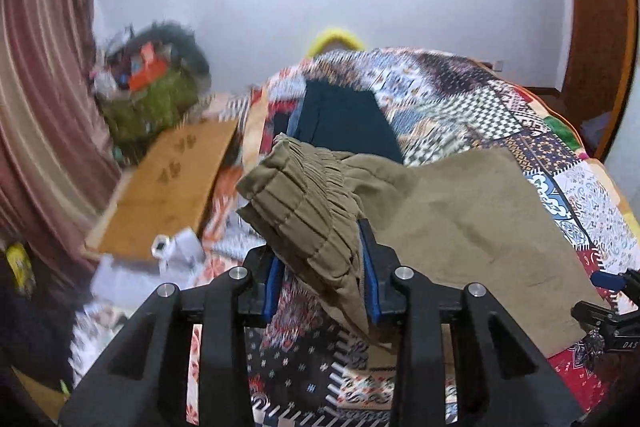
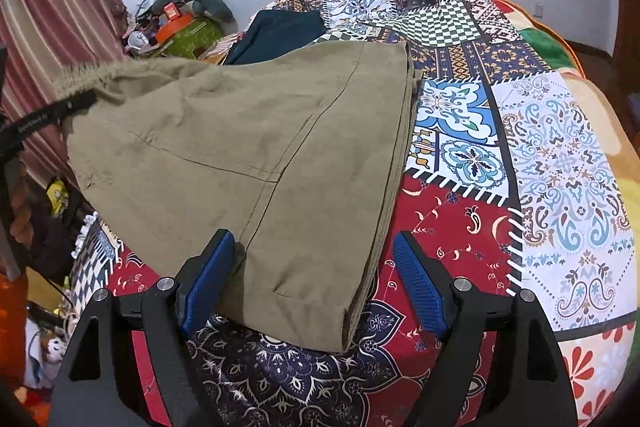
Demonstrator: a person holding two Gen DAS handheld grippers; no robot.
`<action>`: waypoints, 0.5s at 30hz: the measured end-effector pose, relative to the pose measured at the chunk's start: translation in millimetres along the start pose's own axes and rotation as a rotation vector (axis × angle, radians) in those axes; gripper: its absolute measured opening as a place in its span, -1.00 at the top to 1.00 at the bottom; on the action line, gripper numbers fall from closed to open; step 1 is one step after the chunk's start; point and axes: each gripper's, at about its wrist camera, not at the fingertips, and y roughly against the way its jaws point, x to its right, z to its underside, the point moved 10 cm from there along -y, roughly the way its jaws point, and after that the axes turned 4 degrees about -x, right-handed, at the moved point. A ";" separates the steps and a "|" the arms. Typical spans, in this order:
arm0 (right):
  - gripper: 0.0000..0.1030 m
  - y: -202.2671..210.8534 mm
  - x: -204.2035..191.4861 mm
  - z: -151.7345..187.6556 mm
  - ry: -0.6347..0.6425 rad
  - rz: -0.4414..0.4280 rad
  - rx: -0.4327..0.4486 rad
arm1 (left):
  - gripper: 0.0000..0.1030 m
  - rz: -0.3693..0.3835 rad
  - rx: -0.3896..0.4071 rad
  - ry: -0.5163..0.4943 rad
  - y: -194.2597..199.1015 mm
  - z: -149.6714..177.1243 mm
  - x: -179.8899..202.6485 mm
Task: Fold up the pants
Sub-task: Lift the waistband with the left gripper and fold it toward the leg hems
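Khaki pants (image 2: 248, 147) waistband in left gripper (image 1: 320, 291), apparently lifted.

Left tongs (image 1: 322, 281) and right tongs (image 2: 314, 281): black angular frames, blue textured pads (image 2: 418, 289), silver round screws (image 1: 404, 272) are fitted.

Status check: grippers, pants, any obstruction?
Left gripper shut on pants waistband, lifted. Right gripper open at hem. Dark garment lies beyond, clear.

Even, soft indoor light, no glare. Left view motion-blurred, esp. curtain (image 1: 44, 75) and clutter; right view sharp. Strong fisheye bending, dark vignette at corners.
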 end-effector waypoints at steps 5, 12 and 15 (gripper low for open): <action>-0.52 -2.4 0.2 0.6 -0.009 -0.005 -0.004 | 0.41 0.084 0.041 -0.040 17.8 -22.7 34.7; -0.52 -0.8 4.0 0.8 -0.017 -0.005 0.000 | 0.45 0.286 0.068 -0.098 47.4 -43.8 90.1; -0.51 -0.8 4.3 1.6 -0.023 -0.008 0.002 | 0.45 0.379 0.049 -0.115 53.3 -47.0 114.0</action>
